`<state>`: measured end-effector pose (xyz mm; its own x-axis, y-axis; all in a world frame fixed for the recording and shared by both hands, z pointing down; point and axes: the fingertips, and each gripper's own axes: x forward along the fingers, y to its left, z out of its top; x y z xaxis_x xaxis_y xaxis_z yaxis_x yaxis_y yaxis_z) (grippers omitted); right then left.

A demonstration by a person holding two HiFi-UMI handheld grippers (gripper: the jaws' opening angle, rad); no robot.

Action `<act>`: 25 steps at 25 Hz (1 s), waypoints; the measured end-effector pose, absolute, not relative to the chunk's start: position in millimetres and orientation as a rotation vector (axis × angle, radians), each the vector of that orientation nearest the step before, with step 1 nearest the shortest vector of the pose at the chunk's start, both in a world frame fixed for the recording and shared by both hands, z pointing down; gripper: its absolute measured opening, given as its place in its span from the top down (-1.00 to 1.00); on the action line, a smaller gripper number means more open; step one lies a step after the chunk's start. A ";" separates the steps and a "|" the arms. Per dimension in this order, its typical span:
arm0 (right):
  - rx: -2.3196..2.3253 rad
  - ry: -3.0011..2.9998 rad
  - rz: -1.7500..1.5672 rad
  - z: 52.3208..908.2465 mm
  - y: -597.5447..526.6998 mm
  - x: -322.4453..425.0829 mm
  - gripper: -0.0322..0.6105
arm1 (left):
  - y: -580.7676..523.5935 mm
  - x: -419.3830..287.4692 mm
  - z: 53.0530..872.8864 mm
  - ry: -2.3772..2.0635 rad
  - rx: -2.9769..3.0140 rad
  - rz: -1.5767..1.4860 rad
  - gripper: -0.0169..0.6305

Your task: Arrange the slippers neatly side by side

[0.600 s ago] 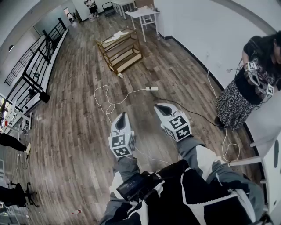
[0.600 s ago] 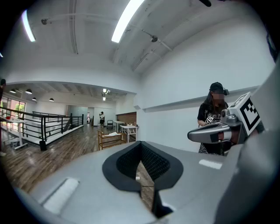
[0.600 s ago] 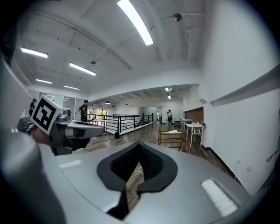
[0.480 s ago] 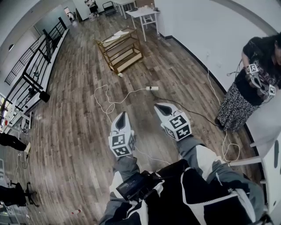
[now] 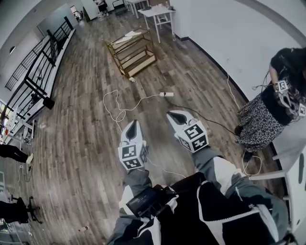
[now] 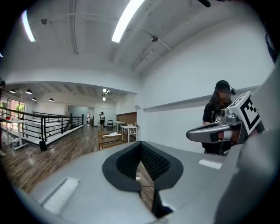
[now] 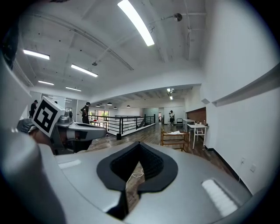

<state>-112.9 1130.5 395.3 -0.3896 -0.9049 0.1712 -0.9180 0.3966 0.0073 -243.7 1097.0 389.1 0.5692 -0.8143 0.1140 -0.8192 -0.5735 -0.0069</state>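
Slippers (image 5: 128, 36): probably the pale flat things on the top shelf of the wooden rack (image 5: 141, 62), far up the room in the head view. They are too small to be sure of, and well apart from both tools. Left tool (image 5: 132, 125) and right tool (image 5: 177, 116) are held side by side above the wood floor (image 5: 76, 124), near each other but not touching, both pointing roughly level toward the rack. Left gripper view: left tool jaws pressed together, nothing between them. Right gripper view: right tool jaws pressed together too, empty. White cable (image 5: 114, 106) loops on the floor just ahead of the tools and runs to a power strip (image 5: 166, 94). Another person (image 5: 267, 115) stands at the right by the white wall. White surface (image 5: 160, 13) beyond the rack.
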 end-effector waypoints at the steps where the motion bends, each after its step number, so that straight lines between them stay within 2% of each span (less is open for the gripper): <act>1: 1.640 -2.498 0.139 396.8 1130.5 -113.8 0.89 | 1097.5 -245.1 389.2 -1.429 2.739 0.161 0.94; 14: 1.662 -2.466 0.150 406.7 1109.4 -110.4 0.89 | 1072.5 -254.2 405.2 -1.404 2.726 0.156 0.94; 25: 1.641 -2.486 0.161 419.9 997.9 -62.8 0.89 | 965.8 -210.2 424.3 -1.378 2.692 0.164 0.94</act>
<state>-62.8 997.9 419.9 -0.3859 -0.9026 0.1907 -0.9197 0.3927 -0.0026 -210.2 965.8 424.3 0.5815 -0.8001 0.1473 -0.8123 -0.5809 0.0516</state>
